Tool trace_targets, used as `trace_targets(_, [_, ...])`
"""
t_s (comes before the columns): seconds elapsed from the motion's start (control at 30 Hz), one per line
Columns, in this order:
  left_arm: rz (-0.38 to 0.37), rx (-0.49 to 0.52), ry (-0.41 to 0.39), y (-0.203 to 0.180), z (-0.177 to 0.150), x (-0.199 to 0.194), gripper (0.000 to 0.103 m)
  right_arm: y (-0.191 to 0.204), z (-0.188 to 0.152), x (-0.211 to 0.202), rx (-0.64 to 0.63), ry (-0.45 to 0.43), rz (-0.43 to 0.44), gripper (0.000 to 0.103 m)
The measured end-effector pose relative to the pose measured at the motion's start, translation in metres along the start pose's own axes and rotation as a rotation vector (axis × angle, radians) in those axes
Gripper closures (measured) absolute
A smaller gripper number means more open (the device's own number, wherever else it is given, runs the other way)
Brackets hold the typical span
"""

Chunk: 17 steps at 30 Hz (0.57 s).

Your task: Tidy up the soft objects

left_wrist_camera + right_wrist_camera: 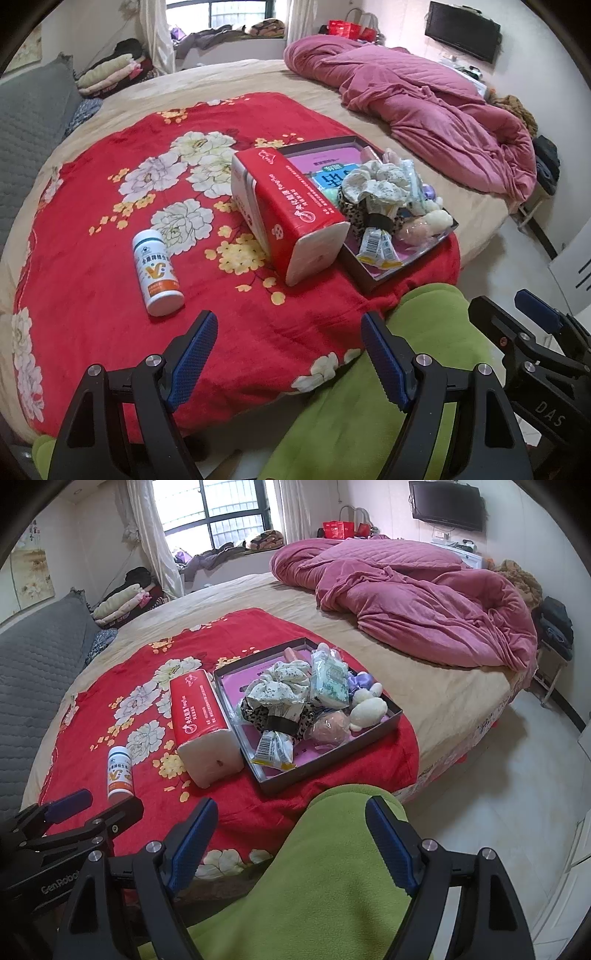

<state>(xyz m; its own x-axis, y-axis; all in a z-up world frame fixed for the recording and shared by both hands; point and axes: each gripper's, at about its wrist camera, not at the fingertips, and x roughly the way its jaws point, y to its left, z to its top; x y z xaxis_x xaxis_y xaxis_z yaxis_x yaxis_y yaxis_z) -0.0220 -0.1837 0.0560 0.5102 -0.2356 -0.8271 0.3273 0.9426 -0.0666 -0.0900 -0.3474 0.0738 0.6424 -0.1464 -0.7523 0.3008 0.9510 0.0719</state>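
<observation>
both the left gripper (288, 354) and the right gripper (291, 834) hang wide apart and hold nothing, low in their frames over the red blanket (110, 295) and a green-clad knee (332, 867). the soft things, scrunchies (284, 681) and plush balls (369, 709), sit heaped in the tray (328, 755) at mid frame, with the tissue pack (205, 720) touching its left rim and a bottle (119, 771) lower left. a reach into that heap could snag a neighbour or tip the tray on the yielding bed.
</observation>
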Motion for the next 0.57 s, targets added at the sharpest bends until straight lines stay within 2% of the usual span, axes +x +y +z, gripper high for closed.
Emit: trace_targets(0.57, [-0.008, -0.001, 0.015, 0.0070, 0.0036, 0.0067, 0.022, 0.0079, 0.0028, 0.0019, -0.024, 0.009, -0.002, 0.022])
